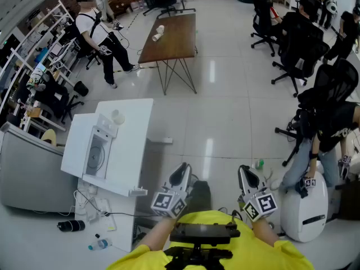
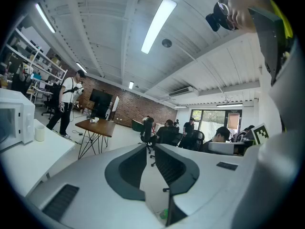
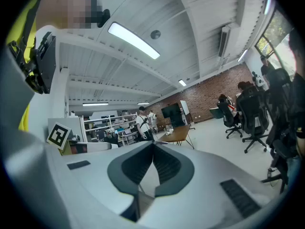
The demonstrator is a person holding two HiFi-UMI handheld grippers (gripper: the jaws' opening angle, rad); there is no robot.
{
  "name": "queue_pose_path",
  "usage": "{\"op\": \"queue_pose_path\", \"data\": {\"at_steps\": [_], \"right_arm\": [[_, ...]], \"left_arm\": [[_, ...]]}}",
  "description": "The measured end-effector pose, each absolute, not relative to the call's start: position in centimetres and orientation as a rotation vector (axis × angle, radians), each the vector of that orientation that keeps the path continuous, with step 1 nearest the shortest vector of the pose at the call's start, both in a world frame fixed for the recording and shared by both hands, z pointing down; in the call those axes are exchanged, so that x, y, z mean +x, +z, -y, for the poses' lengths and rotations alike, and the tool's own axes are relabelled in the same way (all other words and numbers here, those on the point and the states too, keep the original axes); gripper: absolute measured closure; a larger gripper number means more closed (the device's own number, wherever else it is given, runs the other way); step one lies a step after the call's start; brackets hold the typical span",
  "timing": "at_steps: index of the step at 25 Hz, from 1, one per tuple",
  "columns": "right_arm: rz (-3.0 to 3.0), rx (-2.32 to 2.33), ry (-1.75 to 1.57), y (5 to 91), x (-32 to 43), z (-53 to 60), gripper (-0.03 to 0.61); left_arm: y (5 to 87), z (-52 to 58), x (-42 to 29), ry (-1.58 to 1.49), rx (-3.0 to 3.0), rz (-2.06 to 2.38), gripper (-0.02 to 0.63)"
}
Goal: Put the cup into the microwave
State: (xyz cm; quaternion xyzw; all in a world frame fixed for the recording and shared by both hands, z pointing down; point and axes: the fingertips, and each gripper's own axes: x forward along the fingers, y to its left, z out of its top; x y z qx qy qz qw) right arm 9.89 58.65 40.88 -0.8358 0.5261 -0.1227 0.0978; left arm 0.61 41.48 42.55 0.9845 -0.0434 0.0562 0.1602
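A small white cup [image 1: 117, 117] stands on the white table [image 1: 138, 128], just beyond the white microwave [image 1: 93, 151]. The left gripper view shows the same cup [image 2: 40, 133] beside the microwave [image 2: 12, 120] at its far left edge. My left gripper [image 1: 181, 176] and right gripper [image 1: 247, 179] are held close to my body, over the floor to the right of the table and well short of the cup. The left gripper's [image 2: 150, 146] tips meet with nothing between them. The right gripper [image 3: 153, 144] is likewise shut and empty. Both point roughly level into the room.
A wooden table [image 1: 171, 35] stands farther back in the room. Office chairs [image 1: 298, 49] with seated people line the right side. A person [image 1: 95, 32] stands at the back left. A white rounded unit [image 1: 304, 207] is near my right, and bottles [image 1: 70, 225] lie by the table's base.
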Motion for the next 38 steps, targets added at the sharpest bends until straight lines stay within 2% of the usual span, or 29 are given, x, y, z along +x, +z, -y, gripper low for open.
{"op": "queue_pose_path", "data": {"at_steps": [9,15,16,18,28,33,38], "right_arm": [[-1.707,-2.382,-0.407,40.3,16.8,-40.9,0.572],[-1.897,-2.274,-0.338,38.4,19.2,-26.4,0.572],[-1.931,-2.241,-0.345,38.3,18.9,-24.3,0.572],[-2.030,-2.172,-0.359,38.2,17.6,-20.6,0.572],[-2.404,-1.885,-0.482,41.1,12.9,-5.3,0.572],[-2.572,-1.715,-0.543,43.0,12.0,2.5,0.572],[-2.699,-1.591,-0.629,45.3,13.1,9.0,0.572]], "left_arm": [[41.7,-25.8,5.4,0.121,2.775,0.258,0.568],[40.5,-13.3,3.9,0.047,2.775,0.496,0.568],[40.7,-11.7,3.2,0.045,2.761,0.550,0.558],[41.1,-9.3,1.5,0.042,2.723,0.655,0.456],[44.4,0.0,-4.3,0.092,2.579,1.079,0.449],[47.7,4.9,-4.3,0.151,2.505,1.263,0.365],[54.5,11.5,-1.5,0.242,2.402,1.397,0.352]]}}
